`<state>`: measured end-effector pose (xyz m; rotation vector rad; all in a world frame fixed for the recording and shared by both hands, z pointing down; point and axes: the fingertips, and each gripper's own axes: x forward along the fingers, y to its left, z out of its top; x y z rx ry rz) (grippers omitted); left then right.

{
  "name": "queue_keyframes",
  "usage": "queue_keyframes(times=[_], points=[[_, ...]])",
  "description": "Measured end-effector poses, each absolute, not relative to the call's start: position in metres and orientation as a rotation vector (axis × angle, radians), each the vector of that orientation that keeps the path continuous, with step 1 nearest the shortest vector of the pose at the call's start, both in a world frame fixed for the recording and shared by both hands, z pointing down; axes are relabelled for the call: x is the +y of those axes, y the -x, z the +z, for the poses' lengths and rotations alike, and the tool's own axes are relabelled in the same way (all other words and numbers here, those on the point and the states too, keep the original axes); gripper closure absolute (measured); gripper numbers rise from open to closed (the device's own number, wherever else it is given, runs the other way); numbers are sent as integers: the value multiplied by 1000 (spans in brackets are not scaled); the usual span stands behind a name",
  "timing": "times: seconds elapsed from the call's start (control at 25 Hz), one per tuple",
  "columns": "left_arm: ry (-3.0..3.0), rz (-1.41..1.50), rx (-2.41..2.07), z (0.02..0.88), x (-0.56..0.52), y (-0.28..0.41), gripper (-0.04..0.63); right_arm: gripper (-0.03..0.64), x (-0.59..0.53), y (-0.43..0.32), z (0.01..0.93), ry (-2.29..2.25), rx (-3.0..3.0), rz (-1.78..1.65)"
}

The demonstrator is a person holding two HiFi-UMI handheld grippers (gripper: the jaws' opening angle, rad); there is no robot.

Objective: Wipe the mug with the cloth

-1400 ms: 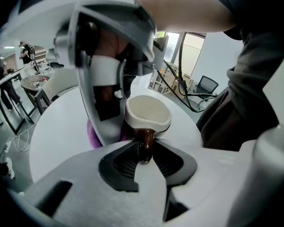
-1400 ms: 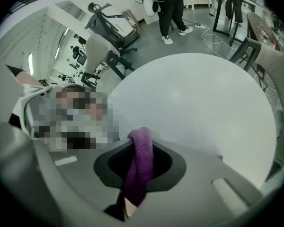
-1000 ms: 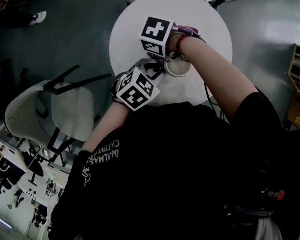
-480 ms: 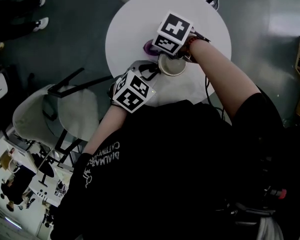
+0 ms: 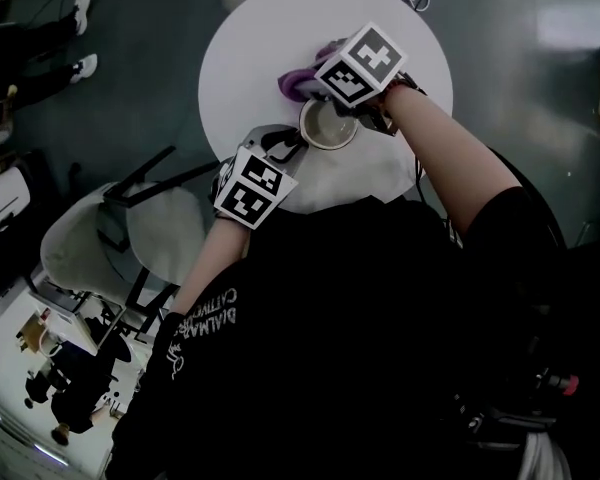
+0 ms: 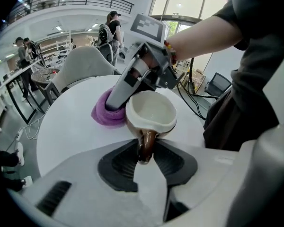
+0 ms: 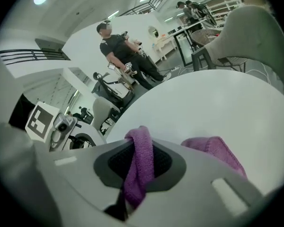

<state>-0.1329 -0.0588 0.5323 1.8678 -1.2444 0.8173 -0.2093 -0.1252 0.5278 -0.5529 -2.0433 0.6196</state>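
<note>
Half the table (image 5: 250, 48) bare beyond mug (image 5: 326, 128) — cloth (image 5: 300, 80) beside it.

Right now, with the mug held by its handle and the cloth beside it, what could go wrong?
The left gripper grips only the handle, so a sideways push from the cloth may twist the mug loose. The right gripper pinches just a fold of cloth, which may slip out.

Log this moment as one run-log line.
left hand-held gripper: shut on mug by handle | right hand-held gripper: shut on purple cloth | cloth: beside mug on white table
</note>
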Motion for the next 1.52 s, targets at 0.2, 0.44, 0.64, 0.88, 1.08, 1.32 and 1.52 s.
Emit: queue_keyframes(times=[0.2,0.44,0.64,0.88,1.08,1.32,1.52], points=[[-1850,833,-1256,532,-59,132,501,580,-140,201,524,493,-2104,770],[-1821,843,-1271,529,-61,133,500,581,-157,190,517,419,-2147,936],[-1798,851,-1283,532,-58,132,499,583,-166,178,518,370,-2178,1067],[-1776,863,-1283,533,-58,133,500,586,-175,166,516,318,-2196,1191],[-1765,876,-1289,538,-55,129,500,586,-178,145,520,282,-2223,1254],[-1752,907,-1287,557,-41,100,500,588,-165,99,540,238,-2248,1369],[-1730,913,-1290,548,-49,112,500,588,-173,102,532,215,-2243,1439]])
